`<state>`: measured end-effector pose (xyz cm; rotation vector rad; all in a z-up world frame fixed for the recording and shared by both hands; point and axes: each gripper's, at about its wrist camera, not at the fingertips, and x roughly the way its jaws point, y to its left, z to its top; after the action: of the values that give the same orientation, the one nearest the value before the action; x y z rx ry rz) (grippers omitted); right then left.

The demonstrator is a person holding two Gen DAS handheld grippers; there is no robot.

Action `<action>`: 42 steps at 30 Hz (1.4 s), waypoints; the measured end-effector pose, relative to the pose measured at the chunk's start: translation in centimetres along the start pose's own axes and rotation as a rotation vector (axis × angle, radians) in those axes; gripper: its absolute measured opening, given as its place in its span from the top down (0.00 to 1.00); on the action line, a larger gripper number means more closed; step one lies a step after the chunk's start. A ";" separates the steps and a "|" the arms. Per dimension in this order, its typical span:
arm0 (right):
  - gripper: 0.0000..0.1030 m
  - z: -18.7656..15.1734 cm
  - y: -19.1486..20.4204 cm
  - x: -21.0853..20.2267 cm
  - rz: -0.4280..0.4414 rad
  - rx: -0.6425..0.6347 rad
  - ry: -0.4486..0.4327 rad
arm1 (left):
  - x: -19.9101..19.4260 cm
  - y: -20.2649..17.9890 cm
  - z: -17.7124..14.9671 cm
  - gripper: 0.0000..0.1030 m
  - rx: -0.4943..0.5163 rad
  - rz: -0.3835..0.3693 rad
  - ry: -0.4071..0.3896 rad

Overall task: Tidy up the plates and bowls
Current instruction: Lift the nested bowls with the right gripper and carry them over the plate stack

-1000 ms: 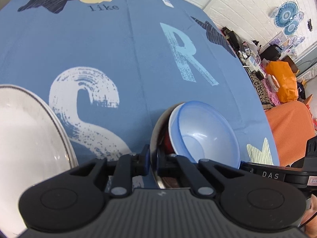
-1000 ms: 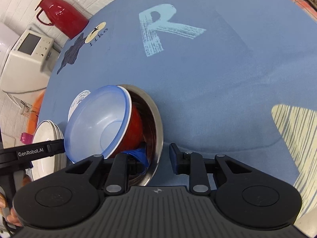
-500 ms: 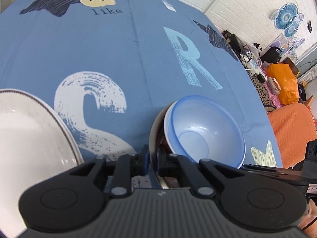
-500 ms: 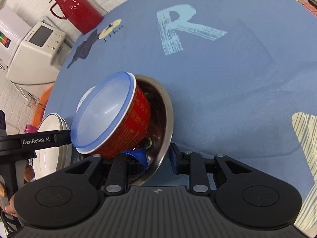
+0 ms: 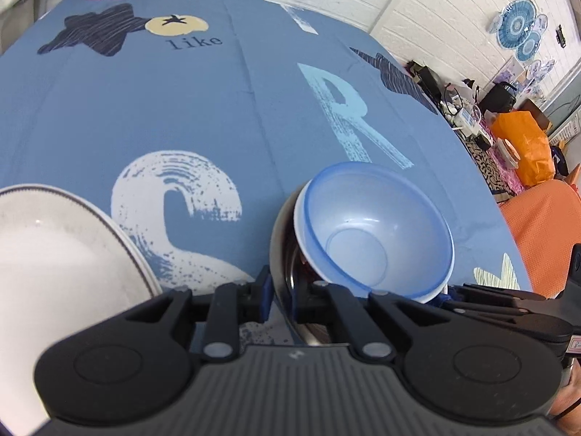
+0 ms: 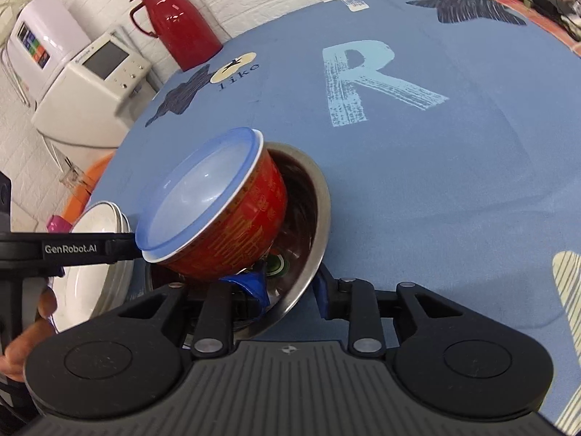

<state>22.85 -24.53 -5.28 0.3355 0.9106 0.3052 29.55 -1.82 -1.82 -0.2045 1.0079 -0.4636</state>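
A nested stack of bowls is held tilted above the blue-clothed counter (image 6: 454, 189) by both tools. The steel bowl (image 6: 312, 218) forms the outside of the stack; a red bowl (image 6: 250, 229) with gold characters is seated in it, and a translucent blue bowl (image 5: 374, 229) is nested in the red one. The left tool (image 5: 279, 299) is clamped on the steel bowl's rim, one finger outside the wall and the other inside. The right tool (image 6: 290, 287) straddles the opposite side of the same rim, its blue-padded fingers (image 6: 254, 283) set inside and outside the wall with a visible gap beside the outer one, so a firm grip cannot be told. A stack of white plates (image 5: 54, 254) with a dark rim line rests on the counter just to the left of the bowls. A red thermos jug (image 6: 174, 18) stands at the counter's far edge, beside a white appliance (image 6: 90, 83).
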 end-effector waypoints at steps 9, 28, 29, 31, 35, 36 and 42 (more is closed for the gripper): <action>0.87 0.4 1.4 -0.4 -0.019 -0.076 -0.021 | -1.6 -1.1 0.3 1.00 0.065 0.027 -0.077; 0.84 3.2 19.1 2.2 0.116 -0.393 0.165 | -16.0 8.8 -2.0 1.00 -0.098 0.279 -0.165; 0.84 3.1 19.9 2.9 0.119 -0.406 0.179 | -16.2 9.9 -2.5 1.00 -0.115 0.287 -0.165; 0.84 2.6 20.8 4.3 0.123 -0.418 0.213 | -16.2 11.5 -3.4 1.00 -0.149 0.286 -0.154; 0.83 1.4 21.3 6.3 0.099 -0.405 0.284 | -15.0 13.3 -4.6 1.00 -0.171 0.270 -0.107; 0.83 1.2 21.3 6.5 0.091 -0.406 0.295 | -14.6 13.4 -4.7 1.00 -0.171 0.265 -0.098; 0.82 0.4 21.6 7.2 0.068 -0.387 0.335 | -13.8 14.2 -5.1 1.00 -0.166 0.255 -0.094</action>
<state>24.85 -2.20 -1.47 -0.0465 1.1436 0.6025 22.99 17.38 0.80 -0.2404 0.9650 -0.1374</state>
